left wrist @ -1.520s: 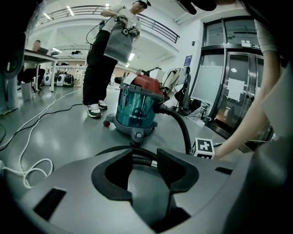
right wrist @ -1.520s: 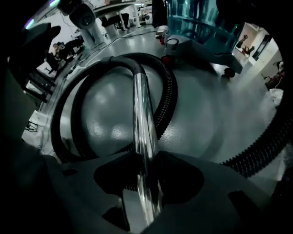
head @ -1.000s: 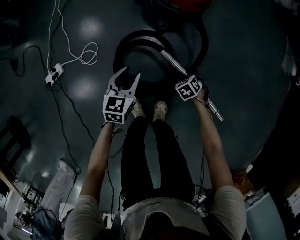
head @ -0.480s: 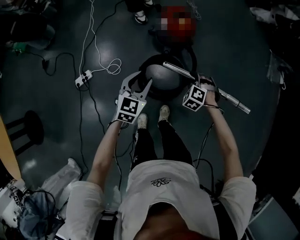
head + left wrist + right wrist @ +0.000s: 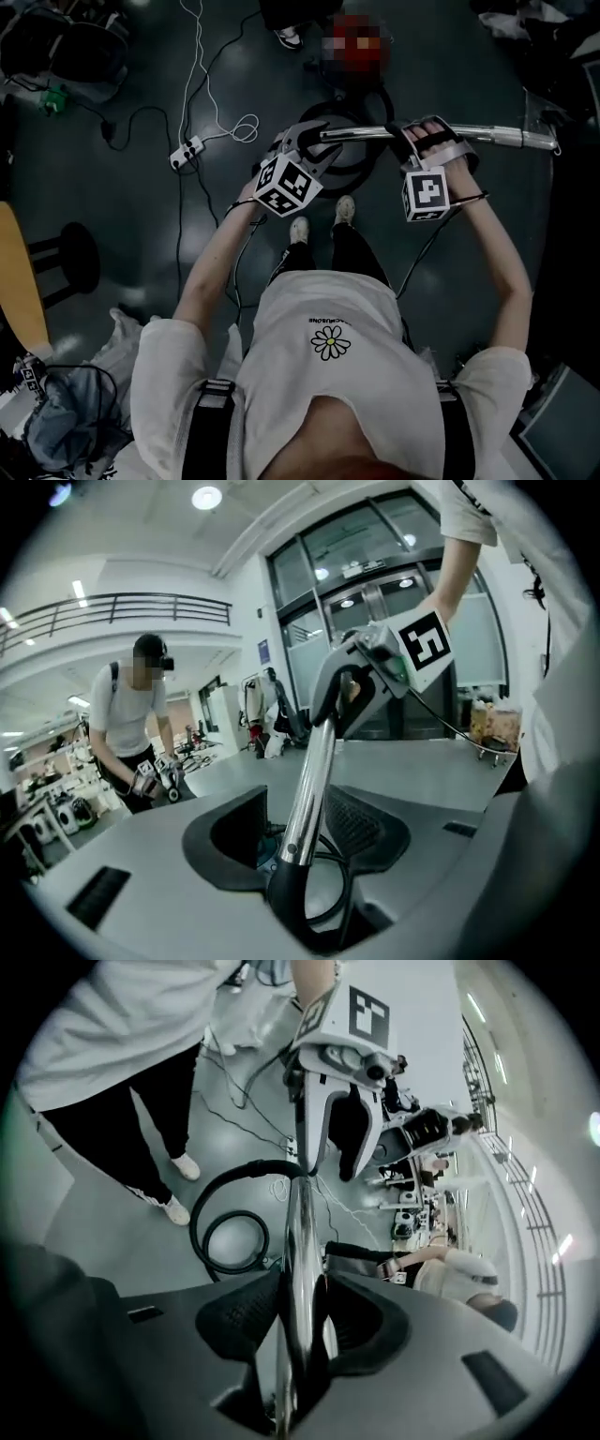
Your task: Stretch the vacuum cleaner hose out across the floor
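I hold a chrome vacuum wand (image 5: 497,134) level in front of the person's chest. My right gripper (image 5: 429,141) is shut on its middle, and its pads press the tube (image 5: 298,1232) from both sides. My left gripper (image 5: 314,142) stands around the wand's black hose cuff (image 5: 300,892). Its jaws have just been opening, with a gap beside the left pad and the tube (image 5: 314,761) between them. The black hose (image 5: 356,176) lies coiled on the floor below, seen also in the right gripper view (image 5: 211,1213). The red and black cleaner body (image 5: 356,75) sits beyond the coil.
A white power strip (image 5: 187,152) and looped white cable (image 5: 220,122) lie on the floor at the left, near a black stool (image 5: 66,258). Another person's shoe (image 5: 286,36) shows at the top. Someone else with grippers stands farther off (image 5: 131,724).
Both grippers have risen as the person stood up. The wand swung from slanted to level, and the left gripper, formerly apart from it, now straddles its hose end.
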Tool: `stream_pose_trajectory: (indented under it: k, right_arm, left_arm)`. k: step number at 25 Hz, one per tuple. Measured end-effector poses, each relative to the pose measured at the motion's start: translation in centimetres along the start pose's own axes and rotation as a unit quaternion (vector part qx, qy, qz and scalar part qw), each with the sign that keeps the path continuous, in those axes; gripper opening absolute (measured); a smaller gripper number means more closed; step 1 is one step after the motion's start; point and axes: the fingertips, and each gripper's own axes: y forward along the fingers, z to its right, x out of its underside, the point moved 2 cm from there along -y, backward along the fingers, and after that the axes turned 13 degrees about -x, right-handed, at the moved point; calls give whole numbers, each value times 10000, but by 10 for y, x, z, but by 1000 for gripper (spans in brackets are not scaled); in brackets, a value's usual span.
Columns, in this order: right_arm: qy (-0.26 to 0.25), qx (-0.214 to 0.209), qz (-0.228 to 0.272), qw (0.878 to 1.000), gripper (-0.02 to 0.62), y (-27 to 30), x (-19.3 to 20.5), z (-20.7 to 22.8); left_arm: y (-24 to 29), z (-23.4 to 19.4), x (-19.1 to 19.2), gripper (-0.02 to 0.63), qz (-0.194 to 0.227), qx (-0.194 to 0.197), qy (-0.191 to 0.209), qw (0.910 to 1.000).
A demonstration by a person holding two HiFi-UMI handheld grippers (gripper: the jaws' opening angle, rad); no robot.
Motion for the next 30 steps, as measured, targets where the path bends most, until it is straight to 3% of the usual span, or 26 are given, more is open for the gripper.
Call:
stream_pose_trajectory:
  k: [6, 9, 14, 18, 20, 25, 30]
  right_arm:
    - [-575, 280, 6, 9980, 172, -62, -27, -5]
    - [-838, 593, 172, 9946, 172, -92, -39, -18]
    - [-1630, 847, 287, 9826, 172, -145, -57, -40]
    - [-2207, 950, 128, 9706, 172, -164, -56, -52]
    - [-2257, 918, 155, 9697, 172, -169, -51, -61]
    - [-1955, 885, 254, 9764, 178, -184, -52, -66]
    - [-1784, 1473, 350, 9722, 256, -203, -43, -47]
  left_arm:
    - [-38, 28, -30, 179, 249, 408, 396, 9981]
    - [-43, 55, -42, 179, 316, 416, 641, 9966]
    - [-45, 94, -83, 179, 649, 320, 641, 9953]
    - [-38, 117, -91, 176, 384, 455, 693, 9958]
    - [-38, 129, -94, 120, 357, 542, 451, 9969]
    - [-48, 139, -105, 117, 329, 290, 277, 9987]
    - [-47, 129, -121, 117, 383, 176, 260, 9988]
